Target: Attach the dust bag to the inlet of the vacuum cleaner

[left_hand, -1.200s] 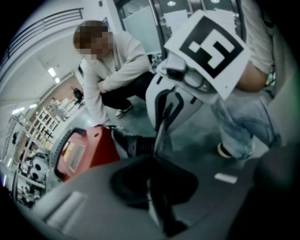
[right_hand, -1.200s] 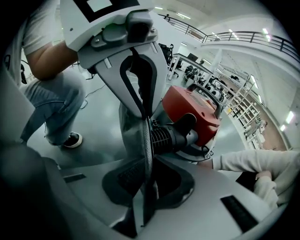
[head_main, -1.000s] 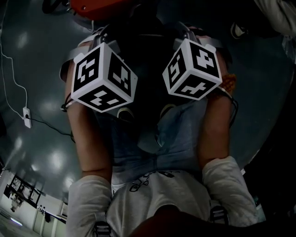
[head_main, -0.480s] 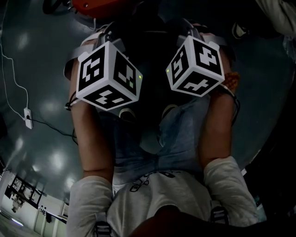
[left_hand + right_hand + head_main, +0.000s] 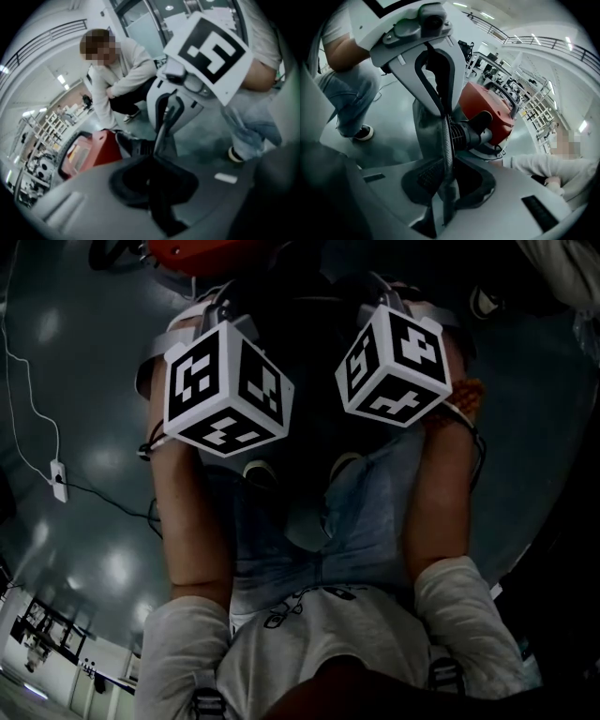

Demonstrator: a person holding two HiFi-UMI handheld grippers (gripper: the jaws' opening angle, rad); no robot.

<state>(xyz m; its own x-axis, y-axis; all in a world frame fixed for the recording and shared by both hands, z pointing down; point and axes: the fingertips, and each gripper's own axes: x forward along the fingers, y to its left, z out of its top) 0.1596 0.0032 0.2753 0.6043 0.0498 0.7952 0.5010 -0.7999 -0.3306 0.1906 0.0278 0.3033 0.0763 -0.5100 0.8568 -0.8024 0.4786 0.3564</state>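
Dust bag (image 5: 423, 129) edge held between right claw (image 5: 446, 161) jaws, just opening.

In the left gripper view, the left gripper (image 5: 152, 182) shows its jaws only as a dark blur, and the dust bag (image 5: 161, 133) edge between them is a smear. Looking down from the head, its marker cube (image 5: 228, 388) covers those jaws. The red vacuum cleaner (image 5: 202, 254) is cut off by the top edge. The far shelving (image 5: 47, 133) is too small to read.
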